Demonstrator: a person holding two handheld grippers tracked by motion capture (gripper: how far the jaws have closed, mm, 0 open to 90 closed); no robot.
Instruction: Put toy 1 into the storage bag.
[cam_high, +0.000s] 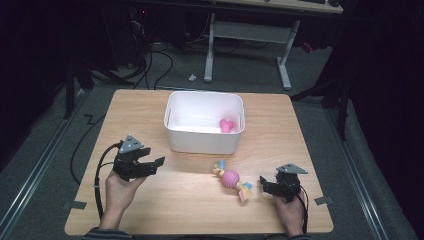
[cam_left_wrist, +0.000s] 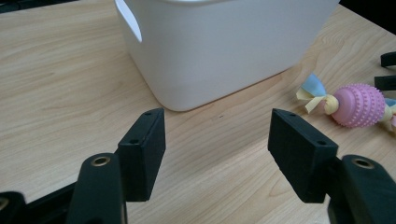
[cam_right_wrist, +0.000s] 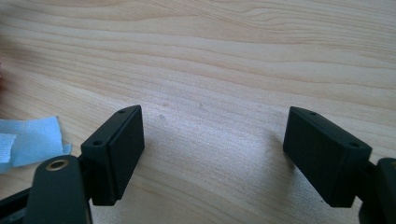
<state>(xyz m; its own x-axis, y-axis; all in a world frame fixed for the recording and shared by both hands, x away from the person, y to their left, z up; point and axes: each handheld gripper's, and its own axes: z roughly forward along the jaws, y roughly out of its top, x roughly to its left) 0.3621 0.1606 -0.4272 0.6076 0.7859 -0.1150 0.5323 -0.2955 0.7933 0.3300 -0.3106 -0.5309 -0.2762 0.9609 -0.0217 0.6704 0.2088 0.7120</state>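
A pink knobbly ball toy (cam_high: 231, 178) with yellow and blue ribbon ends lies on the wooden table (cam_high: 190, 200), in front of a white bin (cam_high: 200, 142). A pink heart-shaped toy (cam_high: 227, 125) rests inside the bin at its right. My left gripper (cam_high: 154, 166) stands open at the front left, aimed toward the bin (cam_left_wrist: 224, 46) and the ball toy (cam_left_wrist: 357, 105), with nothing between its fingers (cam_left_wrist: 217, 135). My right gripper (cam_high: 262, 186) is open just right of the ball toy. Between its fingers (cam_right_wrist: 212, 133) is bare wood, and a blue ribbon end (cam_right_wrist: 28, 140) lies to its left.
The bin sits mid-table toward the far edge. Beyond the table stand a white desk frame (cam_high: 247, 35) and cables (cam_high: 155, 60) on a dark floor. Bare wood lies between the two grippers and at the table's left and right sides.
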